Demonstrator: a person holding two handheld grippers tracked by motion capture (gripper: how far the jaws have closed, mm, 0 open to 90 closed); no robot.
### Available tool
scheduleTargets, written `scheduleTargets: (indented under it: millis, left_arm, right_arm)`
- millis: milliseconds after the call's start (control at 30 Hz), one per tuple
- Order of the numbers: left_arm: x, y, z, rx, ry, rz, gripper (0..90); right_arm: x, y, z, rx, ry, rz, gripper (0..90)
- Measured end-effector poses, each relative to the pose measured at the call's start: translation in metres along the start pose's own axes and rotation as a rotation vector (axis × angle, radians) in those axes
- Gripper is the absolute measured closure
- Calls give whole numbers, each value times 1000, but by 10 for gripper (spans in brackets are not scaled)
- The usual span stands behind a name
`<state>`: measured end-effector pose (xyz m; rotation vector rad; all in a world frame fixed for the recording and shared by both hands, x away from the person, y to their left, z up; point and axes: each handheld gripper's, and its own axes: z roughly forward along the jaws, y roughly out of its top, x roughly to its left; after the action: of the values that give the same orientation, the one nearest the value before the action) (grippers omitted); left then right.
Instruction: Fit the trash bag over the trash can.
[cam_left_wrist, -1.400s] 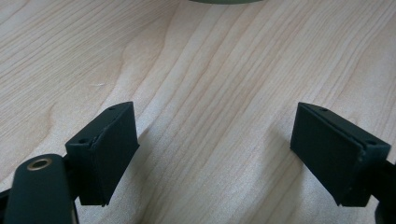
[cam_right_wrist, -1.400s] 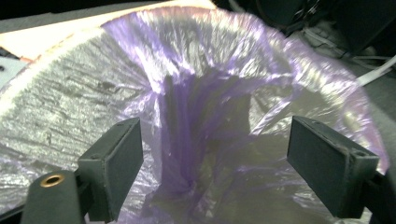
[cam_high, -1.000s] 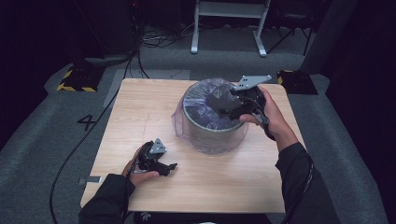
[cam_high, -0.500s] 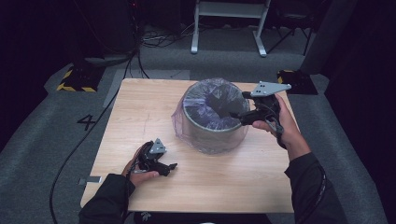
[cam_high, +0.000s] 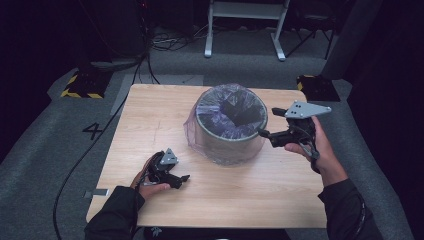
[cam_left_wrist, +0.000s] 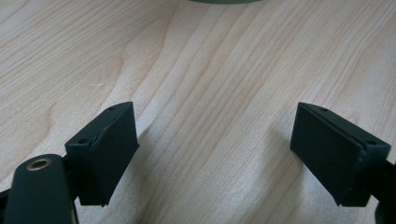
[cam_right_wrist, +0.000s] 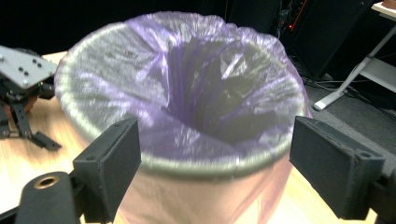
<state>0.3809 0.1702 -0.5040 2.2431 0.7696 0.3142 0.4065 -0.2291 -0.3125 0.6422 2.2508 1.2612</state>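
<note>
The right gripper is holding its jaws spread wide with nothing between them, and they are framing the near side of a round grey bin from just beside its rim. A thin purple liner bag is draping over that rim and sagging into the bin's dark middle, its skirt hanging down the outer wall. From the high view, this gripper is hovering at the bin's right edge, carried by the person's right hand, the jaws pointing toward the bin.

The left gripper is also keeping its jaws wide apart and empty, and they are pointing across bare wood grain of the desk. In the high view it is resting low on the desk near the front left, in the person's left hand, well apart from the bin.

The bin is standing upright at the middle of the desk, slightly toward the far edge, with the liner bunching around its mouth. Dark sleeves are entering from the bottom edge, and grey carpet is surrounding the desk.
</note>
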Motion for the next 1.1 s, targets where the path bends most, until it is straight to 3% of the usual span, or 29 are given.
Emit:
scheduleTargets:
  millis: [167, 700, 1100]
  left_arm:
    - [0, 0, 0, 3, 0, -1, 142]
    - [0, 0, 0, 4, -1, 1, 141]
    - [0, 0, 0, 2, -6, -1, 139]
  right_arm:
    - [2, -14, -5, 16, -4, 1, 163]
    - [11, -70, -3, 160, -46, 4, 164]
    - [19, -150, 12, 340, -79, 15, 164]
